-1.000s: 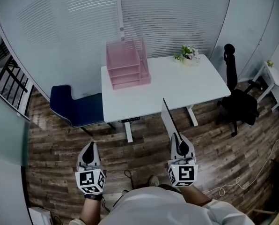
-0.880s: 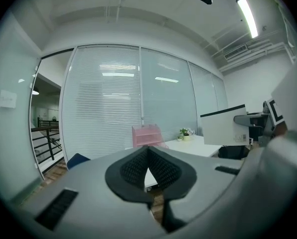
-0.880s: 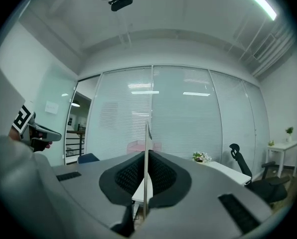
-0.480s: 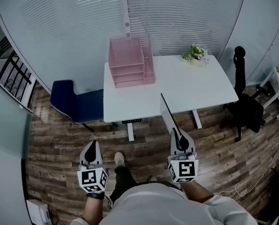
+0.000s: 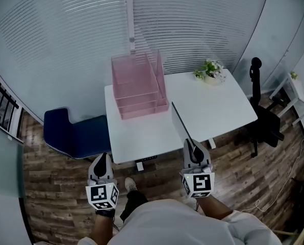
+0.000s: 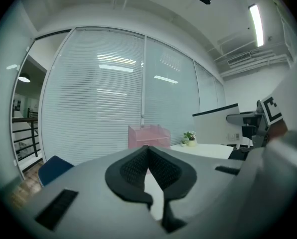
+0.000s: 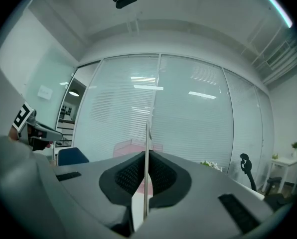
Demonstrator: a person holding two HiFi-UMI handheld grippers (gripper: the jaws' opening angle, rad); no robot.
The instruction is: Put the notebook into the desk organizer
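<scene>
— Jaws first, right gripper (image 5: 193,148): clamping on what?
— Pinching tight on the notebook (image 5: 181,122), gripping its near end between the black pads (image 7: 124,176).
— Looking like what?
— Showing edge-on as a thin, flat, pale slab with a dark top edge, standing upright and reaching forward from the jaws.
— Sitting where, against the white table (image 5: 218,103)?
— Hovering over the table's near edge in the head view, far end pointing toward the pink desk organizer (image 5: 138,86) at the table's back left, not inside it.
— And the left gripper (image 5: 101,160)?
— Pressing its jaws together on nothing, hovering off the table's near-left corner, above the wooden floor (image 5: 55,188).
— Anything else by the table?
— Noting a small potted plant (image 5: 210,70) at its back edge, a blue chair (image 5: 73,134) off its left side, a black office chair (image 5: 267,121) off its right.
</scene>
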